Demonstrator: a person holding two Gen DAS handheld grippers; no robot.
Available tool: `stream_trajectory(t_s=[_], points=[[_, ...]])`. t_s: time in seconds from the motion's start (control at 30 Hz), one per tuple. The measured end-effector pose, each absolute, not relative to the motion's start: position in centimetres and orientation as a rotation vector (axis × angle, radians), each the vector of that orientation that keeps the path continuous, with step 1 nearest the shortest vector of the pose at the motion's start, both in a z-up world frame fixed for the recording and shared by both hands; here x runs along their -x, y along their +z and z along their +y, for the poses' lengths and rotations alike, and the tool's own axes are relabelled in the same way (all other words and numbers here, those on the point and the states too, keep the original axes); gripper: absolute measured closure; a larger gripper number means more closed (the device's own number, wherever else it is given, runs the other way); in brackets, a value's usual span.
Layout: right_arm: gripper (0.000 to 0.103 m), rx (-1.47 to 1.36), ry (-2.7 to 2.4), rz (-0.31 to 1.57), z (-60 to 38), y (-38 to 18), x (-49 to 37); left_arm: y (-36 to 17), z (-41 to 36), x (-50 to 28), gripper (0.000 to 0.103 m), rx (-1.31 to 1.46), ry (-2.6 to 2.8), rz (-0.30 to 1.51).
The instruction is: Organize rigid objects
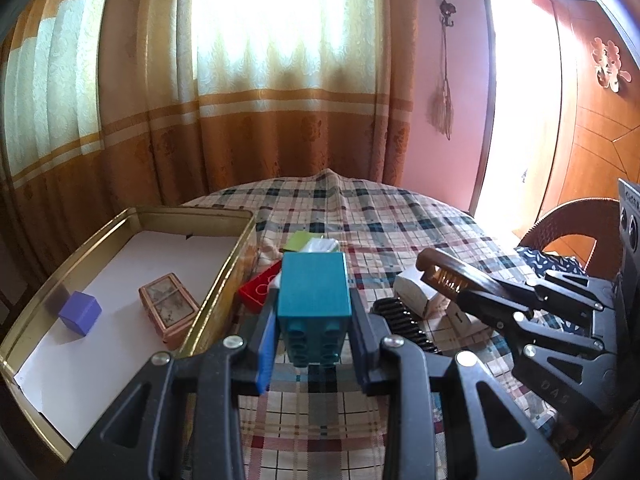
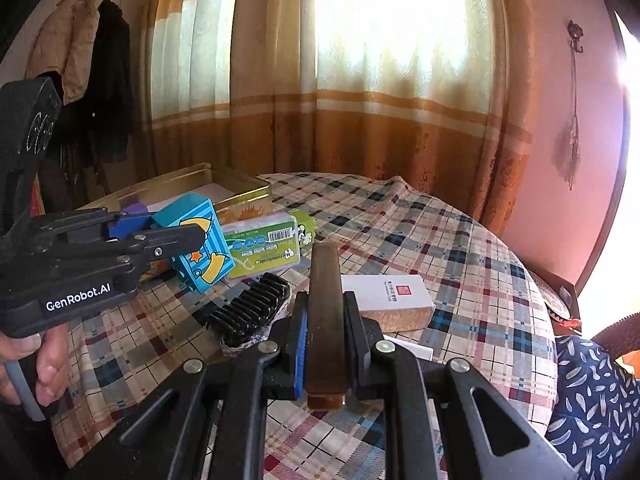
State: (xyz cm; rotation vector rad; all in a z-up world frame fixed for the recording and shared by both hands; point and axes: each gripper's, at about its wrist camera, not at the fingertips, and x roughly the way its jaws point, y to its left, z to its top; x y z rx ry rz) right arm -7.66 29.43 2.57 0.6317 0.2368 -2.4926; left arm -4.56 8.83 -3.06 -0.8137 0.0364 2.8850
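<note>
Currently two grippers over a round table draped in a plaid tablecloth [image 2: 460, 240], each clamped on one thing. Left gripper [image 1: 314, 312] closed on a teal plastic building block [image 1: 314, 286], studs toward the camera, raised above the cloth just right of the tin; cartoon moon and star printed on its side in the right wrist view [image 2: 200, 240]. Right gripper [image 2: 325, 346] closed on a brown wooden comb [image 2: 325, 312], held on edge between the pads, teeth visible from the left wrist view [image 1: 448, 276].

Inside one gold rectangular metal tin [image 1: 224, 300], lined with white paper: one purple cube [image 1: 80, 313] and one small patterned pinkish box [image 1: 170, 310], apart from each other, bare paper all round them.

Loose on the cloth, counted: one black ribbed comb-like piece [image 2: 250, 308], one white box with a red mark [image 2: 386, 296], one clear floss-pick pack with green label [image 2: 264, 250], one green card [image 1: 298, 241], one red box [image 1: 260, 290] touching the tin's right wall.

Far half of the table bare up to its curved edge by the curtain [image 1: 280, 80]; woven chair [image 1: 576, 224] close at the right edge.
</note>
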Motion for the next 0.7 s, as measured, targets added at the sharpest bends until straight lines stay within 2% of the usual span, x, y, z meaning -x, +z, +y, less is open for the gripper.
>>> stream_trajectory(t_s=[0.7], points=[[0.086,-0.535,-2.522,0.214,30.14,3.06,6.75,-2.65,8.4,3.9,0.073,0.762,2.915,0.031]])
